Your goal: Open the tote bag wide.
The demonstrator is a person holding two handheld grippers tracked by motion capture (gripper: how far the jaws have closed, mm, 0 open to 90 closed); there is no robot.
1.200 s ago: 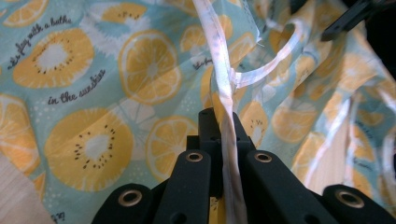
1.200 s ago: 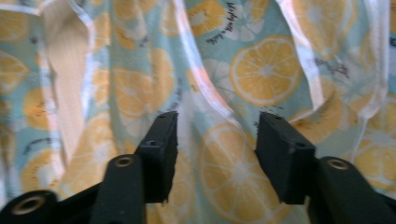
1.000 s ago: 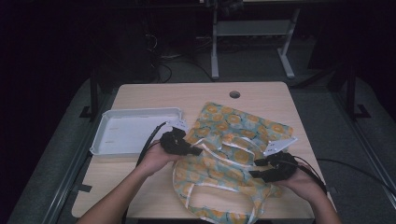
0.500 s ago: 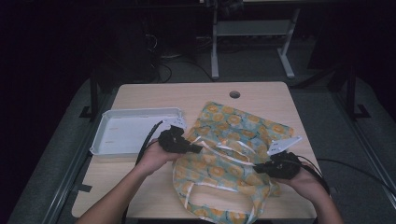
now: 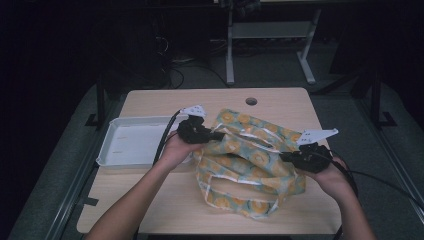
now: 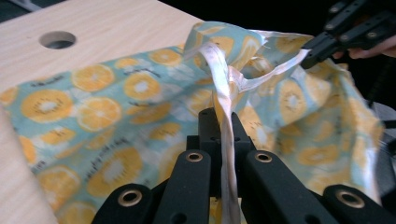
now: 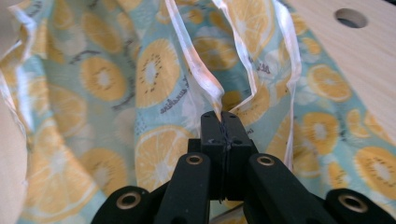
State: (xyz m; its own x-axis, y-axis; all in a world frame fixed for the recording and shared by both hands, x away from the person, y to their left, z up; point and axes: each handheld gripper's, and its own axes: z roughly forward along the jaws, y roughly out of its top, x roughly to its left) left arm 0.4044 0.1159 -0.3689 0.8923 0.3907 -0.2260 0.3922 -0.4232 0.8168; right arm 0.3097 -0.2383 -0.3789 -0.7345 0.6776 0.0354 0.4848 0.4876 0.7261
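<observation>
Figure: a cloth bag (image 5: 252, 162), printed with orange slices, held up off the table (image 5: 165, 202) at the centre of the high view. The left gripper (image 5: 216, 135), left of centre, is clamped on the bag's white edging (image 6: 226, 112); in the left gripper view the strip runs down between the closed jaws. The right gripper (image 5: 286, 157), at centre right, has just closed its jaws on the opposite rim, and the right gripper view shows a fold of trim (image 7: 205, 81) pinched at the tips. The bag's lower part sags onto the table toward the bottom of the frame. A white tray (image 5: 131, 146) lies at the left, just beside the left hand (image 5: 175, 150).

Risks, as judged: each grip takes only a thin, glossy strip, so pulling the grippers apart could slide the trim out and drop one side. Uneven lifting could twist the mouth shut. The loose handle loop near the bottom could snag.

Hard to make out: whether each gripper holds one layer or two; the bag's inside; the room beyond the table, which is dark.
</observation>
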